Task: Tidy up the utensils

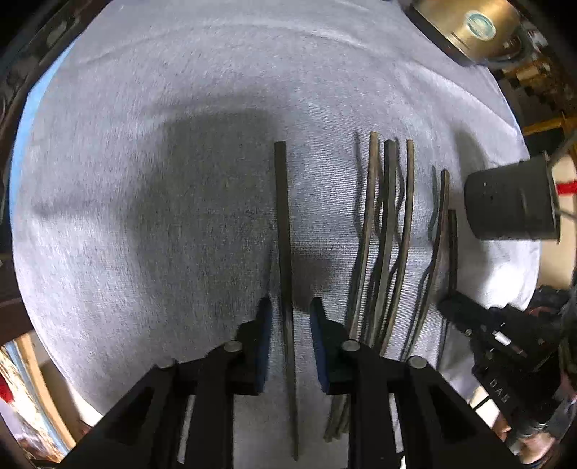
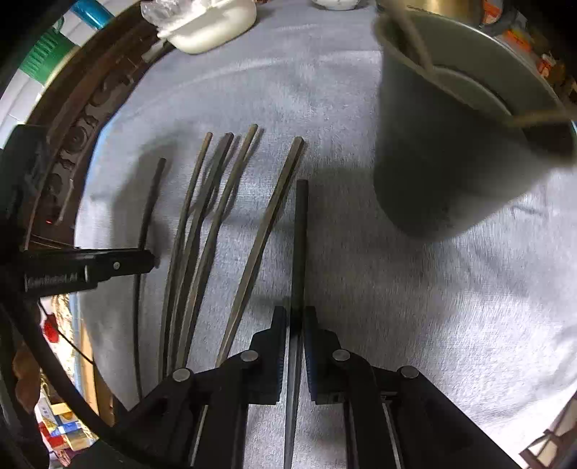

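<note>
Several dark chopsticks lie side by side on a grey towel (image 1: 144,180). In the left wrist view my left gripper (image 1: 288,314) is open, its blue-padded fingers on either side of a single chopstick (image 1: 283,234) that lies on the towel. A bunch of chopsticks (image 1: 389,234) lies to its right. In the right wrist view my right gripper (image 2: 295,321) is shut on a dark chopstick (image 2: 300,245), which points forward. A grey cup (image 2: 443,144) with sticks in it stands ahead to the right. The loose chopsticks (image 2: 212,231) lie to the left.
The grey cup (image 1: 512,202) and the right gripper body (image 1: 497,335) show at the right of the left wrist view. A white dish (image 2: 212,25) sits at the towel's far edge. A carved dark table rim (image 2: 83,137) runs along the left.
</note>
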